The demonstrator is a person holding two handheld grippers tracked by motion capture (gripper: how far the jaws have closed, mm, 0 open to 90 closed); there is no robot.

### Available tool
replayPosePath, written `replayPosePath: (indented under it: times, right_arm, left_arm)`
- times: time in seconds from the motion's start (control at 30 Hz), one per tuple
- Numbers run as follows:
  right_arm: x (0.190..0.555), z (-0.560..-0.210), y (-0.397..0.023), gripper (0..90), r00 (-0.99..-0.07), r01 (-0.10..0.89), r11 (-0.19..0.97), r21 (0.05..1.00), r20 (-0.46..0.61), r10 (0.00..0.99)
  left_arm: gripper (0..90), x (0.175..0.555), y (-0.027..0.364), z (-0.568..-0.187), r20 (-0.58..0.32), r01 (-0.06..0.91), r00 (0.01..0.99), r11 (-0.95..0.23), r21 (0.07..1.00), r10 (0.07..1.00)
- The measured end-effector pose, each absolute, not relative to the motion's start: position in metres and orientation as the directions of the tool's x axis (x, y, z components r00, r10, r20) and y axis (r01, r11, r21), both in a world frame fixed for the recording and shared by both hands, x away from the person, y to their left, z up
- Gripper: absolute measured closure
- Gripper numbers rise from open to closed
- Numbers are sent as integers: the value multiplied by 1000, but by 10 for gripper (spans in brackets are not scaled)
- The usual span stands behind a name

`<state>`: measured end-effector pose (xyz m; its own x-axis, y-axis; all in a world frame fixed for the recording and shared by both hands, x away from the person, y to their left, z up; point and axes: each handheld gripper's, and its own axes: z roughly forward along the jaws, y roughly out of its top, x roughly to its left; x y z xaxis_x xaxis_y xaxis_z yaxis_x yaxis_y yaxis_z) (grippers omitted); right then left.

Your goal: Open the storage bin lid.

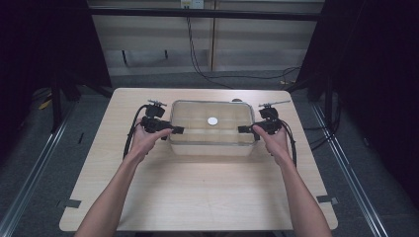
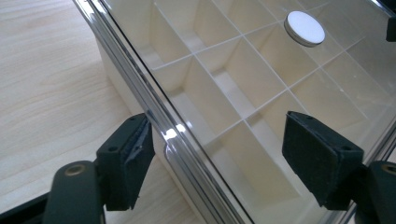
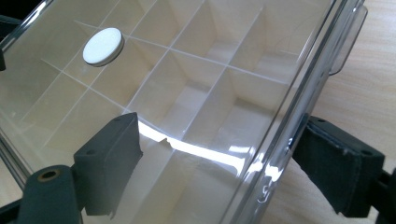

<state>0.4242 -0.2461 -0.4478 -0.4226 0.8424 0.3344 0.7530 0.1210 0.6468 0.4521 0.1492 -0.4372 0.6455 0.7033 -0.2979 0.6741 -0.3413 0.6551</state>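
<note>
A clear plastic organiser box [image 1: 212,146] with a see-through lid stands at the middle of the table, with cream dividers inside. A white round disc [image 1: 212,120] sits at the middle of the lid. My left gripper [image 1: 177,130] is at the box's left end and my right gripper [image 1: 241,129] at its right end. In the left gripper view the jaws [image 2: 219,154] stand wide, one outside the lid's rim [image 2: 140,88] and one over the lid. In the right gripper view the jaws [image 3: 219,163] straddle the rim [image 3: 299,93] the same way, apart from it. The disc [image 2: 304,28] [image 3: 103,45] lies farther off in both.
The light wooden table [image 1: 197,197] has bare room in front of the box and at both sides. A clear latch tab [image 3: 348,42] sticks out from the lid's rim. Black cables [image 1: 129,136] trail from both grippers. Dark floor and rails surround the table.
</note>
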Motion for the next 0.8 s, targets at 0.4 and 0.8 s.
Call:
replayPosePath:
  times: [0.4,0.8]
  right_arm:
    - [420,-445,-245,167,-398,734,92,673,317,861]
    - [411,-439,-258,323,-389,719,47,693,345,854]
  left_arm:
    - [334,445,153,-436,-288,639,670,-335,692,684]
    - [380,439,153,-434,-282,630,663,-314,710,694]
